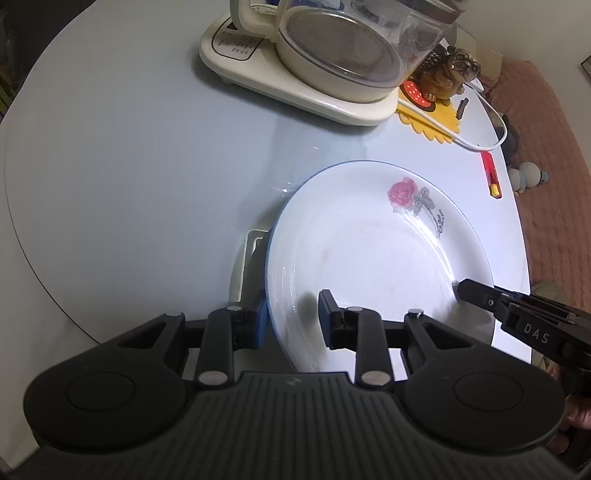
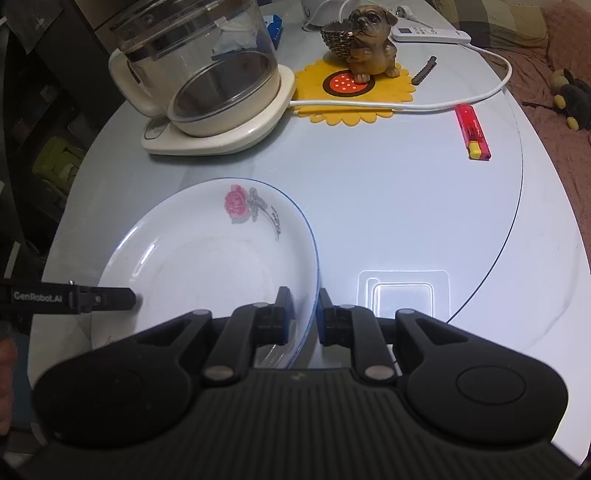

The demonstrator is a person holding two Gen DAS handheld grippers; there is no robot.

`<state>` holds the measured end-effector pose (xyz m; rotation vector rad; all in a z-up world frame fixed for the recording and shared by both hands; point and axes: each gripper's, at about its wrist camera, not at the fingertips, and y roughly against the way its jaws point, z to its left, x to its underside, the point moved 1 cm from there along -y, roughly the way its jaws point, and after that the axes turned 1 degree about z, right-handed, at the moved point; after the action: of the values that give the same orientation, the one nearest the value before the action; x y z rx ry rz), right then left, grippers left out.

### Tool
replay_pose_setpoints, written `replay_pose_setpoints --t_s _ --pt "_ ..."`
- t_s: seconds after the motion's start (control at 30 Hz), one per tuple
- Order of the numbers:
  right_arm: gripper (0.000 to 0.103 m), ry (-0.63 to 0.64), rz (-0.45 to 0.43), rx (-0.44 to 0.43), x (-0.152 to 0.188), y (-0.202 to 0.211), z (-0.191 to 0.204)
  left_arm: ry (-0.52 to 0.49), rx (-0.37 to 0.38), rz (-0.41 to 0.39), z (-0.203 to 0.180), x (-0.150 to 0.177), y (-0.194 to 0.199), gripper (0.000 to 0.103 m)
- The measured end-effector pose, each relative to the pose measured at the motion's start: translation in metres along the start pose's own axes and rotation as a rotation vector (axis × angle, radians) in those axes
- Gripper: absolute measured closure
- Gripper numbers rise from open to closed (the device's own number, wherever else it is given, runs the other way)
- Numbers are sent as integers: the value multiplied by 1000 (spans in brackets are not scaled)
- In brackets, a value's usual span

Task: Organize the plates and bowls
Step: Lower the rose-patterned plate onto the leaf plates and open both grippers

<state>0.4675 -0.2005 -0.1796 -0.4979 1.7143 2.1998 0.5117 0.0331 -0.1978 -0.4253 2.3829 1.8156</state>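
Observation:
A white plate with a blue rim line and a pink rose [image 1: 373, 251] lies on the round pale table; it also shows in the right wrist view [image 2: 207, 258]. My left gripper [image 1: 293, 317] straddles the plate's left rim, one finger outside and one inside, with a visible gap to the rim. My right gripper [image 2: 304, 317] is closed on the plate's right rim, a blue pad on each side. The right gripper's finger shows in the left wrist view [image 1: 480, 293]; the left gripper's finger shows in the right wrist view [image 2: 110, 298]. No bowl is in view.
A glass kettle on a cream base [image 2: 207, 92] stands at the back. A dog figurine [image 2: 369, 40] sits on a yellow mat [image 2: 354, 92]. A white cable [image 2: 424, 105], a red lighter [image 2: 472, 131] and a remote [image 2: 430, 35] lie at the right. The table edge [image 2: 554, 221] is near.

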Motion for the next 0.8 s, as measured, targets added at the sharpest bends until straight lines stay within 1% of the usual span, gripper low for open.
replay_pose_setpoints --t_s 0.2,0.33,0.47,0.67,0.8 --pt "84 -7 -20 9 -5 -4 0 18 -1 -6 0 1 -1 71" --pt "85 -33 -37 9 -5 -2 -2 34 8 -25 2 4 6 70" --pt "85 -26 -55 17 -7 3 -1 40 7 -43 2 8 14 70" --pt "85 -33 -93 25 -9 19 -1 56 7 -87 2 15 34 70" --pt "85 -34 -124 29 -9 40 3 66 20 -124 0 22 58 70"
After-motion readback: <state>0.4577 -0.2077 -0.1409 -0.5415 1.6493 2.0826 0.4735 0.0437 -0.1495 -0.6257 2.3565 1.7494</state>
